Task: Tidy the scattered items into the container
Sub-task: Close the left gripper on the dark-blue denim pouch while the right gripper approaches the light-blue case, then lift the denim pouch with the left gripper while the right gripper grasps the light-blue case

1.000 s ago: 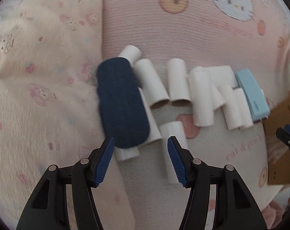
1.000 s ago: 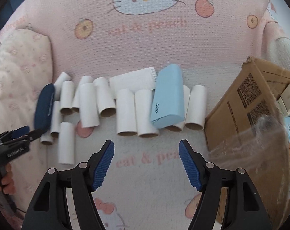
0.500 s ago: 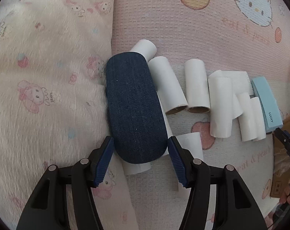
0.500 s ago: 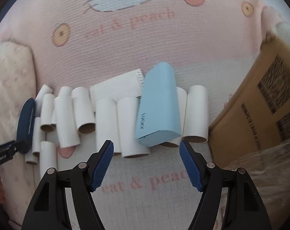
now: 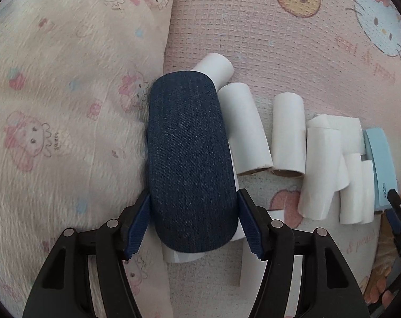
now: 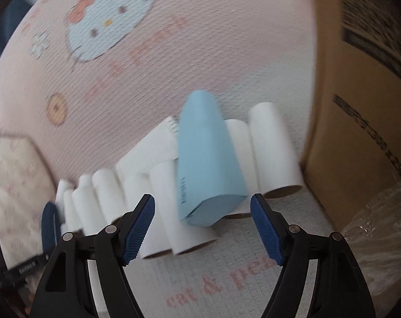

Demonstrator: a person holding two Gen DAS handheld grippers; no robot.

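- Pick-up step: our left gripper (image 5: 192,228), fingers opening, straddles the denim case (image 5: 190,164), which lies on paper tubes (image 5: 288,132) on the bed; no grip yet.
- Right gripper (image 6: 203,228), also opening, empty, nears the blue case (image 6: 208,164) beside the cardboard box (image 6: 359,132).
- Next: close both, lift, carry to box.

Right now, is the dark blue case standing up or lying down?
Lying down. The dark blue case lies flat across white cardboard tubes on the pink blanket.

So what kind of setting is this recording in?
Probably a bedroom, with the work done on a bed: a pink cartoon-print blanket covers the surface, a soft printed quilt lies alongside, and a cardboard box sits at the edge.
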